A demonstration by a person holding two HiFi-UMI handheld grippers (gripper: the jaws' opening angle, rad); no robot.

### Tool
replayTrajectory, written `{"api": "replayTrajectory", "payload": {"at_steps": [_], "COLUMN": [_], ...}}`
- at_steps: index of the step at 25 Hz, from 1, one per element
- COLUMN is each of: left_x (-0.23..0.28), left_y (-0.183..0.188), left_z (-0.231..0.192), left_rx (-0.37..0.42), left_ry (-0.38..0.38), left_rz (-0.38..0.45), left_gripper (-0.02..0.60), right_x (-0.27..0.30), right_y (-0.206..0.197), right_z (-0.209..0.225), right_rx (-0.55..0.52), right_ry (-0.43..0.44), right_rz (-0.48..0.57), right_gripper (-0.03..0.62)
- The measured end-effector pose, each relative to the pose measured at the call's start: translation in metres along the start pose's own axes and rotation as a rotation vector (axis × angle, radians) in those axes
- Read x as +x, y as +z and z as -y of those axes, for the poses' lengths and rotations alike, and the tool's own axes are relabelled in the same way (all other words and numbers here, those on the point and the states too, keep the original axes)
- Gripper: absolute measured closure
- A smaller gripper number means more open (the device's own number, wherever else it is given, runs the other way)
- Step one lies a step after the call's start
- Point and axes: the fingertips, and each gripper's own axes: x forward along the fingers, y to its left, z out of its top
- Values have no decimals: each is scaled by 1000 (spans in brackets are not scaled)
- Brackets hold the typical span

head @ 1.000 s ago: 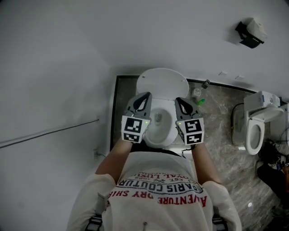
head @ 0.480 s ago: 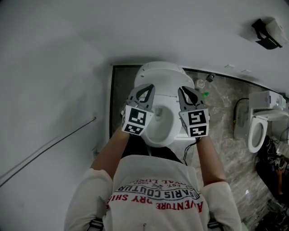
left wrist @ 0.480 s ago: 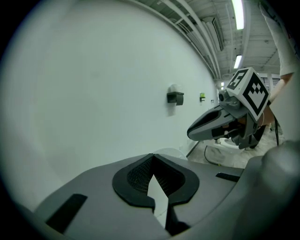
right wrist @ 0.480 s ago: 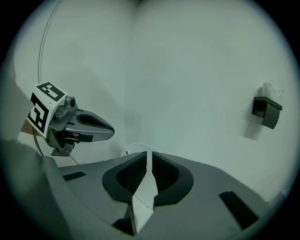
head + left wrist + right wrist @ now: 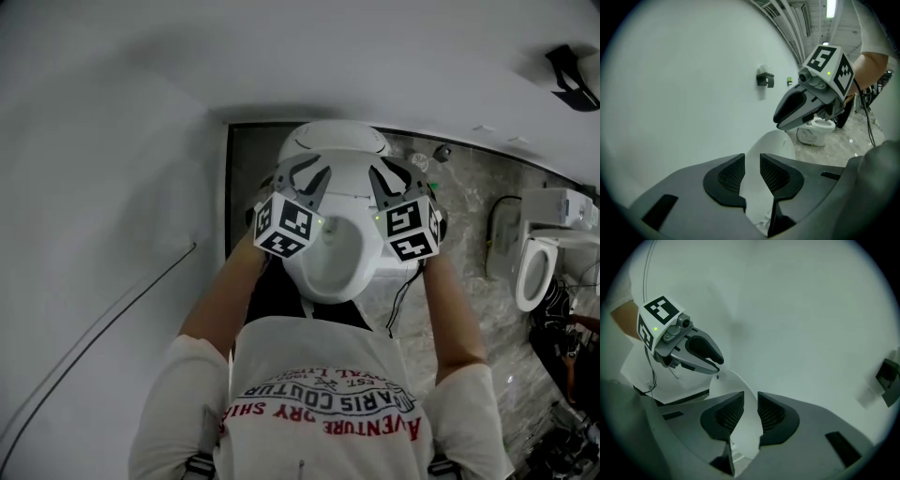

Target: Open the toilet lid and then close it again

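Observation:
The white toilet [image 5: 330, 246] stands against the wall with its lid [image 5: 333, 141] raised and the bowl showing. My left gripper [image 5: 302, 171] is at the lid's left side and my right gripper [image 5: 394, 172] at its right side. In the left gripper view the jaws [image 5: 752, 161] have just been opening. The lid [image 5: 774, 144] shows through their gap, and the pads do not press on it. In the right gripper view the jaws [image 5: 751, 401] also stand apart, with the lid [image 5: 740, 385] seen through the gap and nothing gripped.
A second toilet [image 5: 534, 270] and a white box [image 5: 561, 208] stand at the right on the marble floor. Small bottles [image 5: 424, 161] sit beside the first toilet. A black fitting [image 5: 574, 80] hangs on the wall. A thin cable [image 5: 112, 309] runs along the left wall.
Both grippers have moved forward and down from over the bowl to the two sides of the raised lid. The left gripper's fingers now look spread apart.

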Motion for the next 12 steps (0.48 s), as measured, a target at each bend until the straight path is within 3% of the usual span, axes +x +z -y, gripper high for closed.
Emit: {"api": "replayTrajectory", "payload": {"at_steps": [12], "left_x": [51], "left_y": [-1], "left_z": [-15], "left_rx": [290], "left_ry": [-137], "left_rz": [-101], "left_gripper": [459], "right_x": [47], "right_y": [-11], "right_z": [1], "right_rx": [-219], "right_ry": [117], "right_rz": [-158], "right_gripper": [546]}}
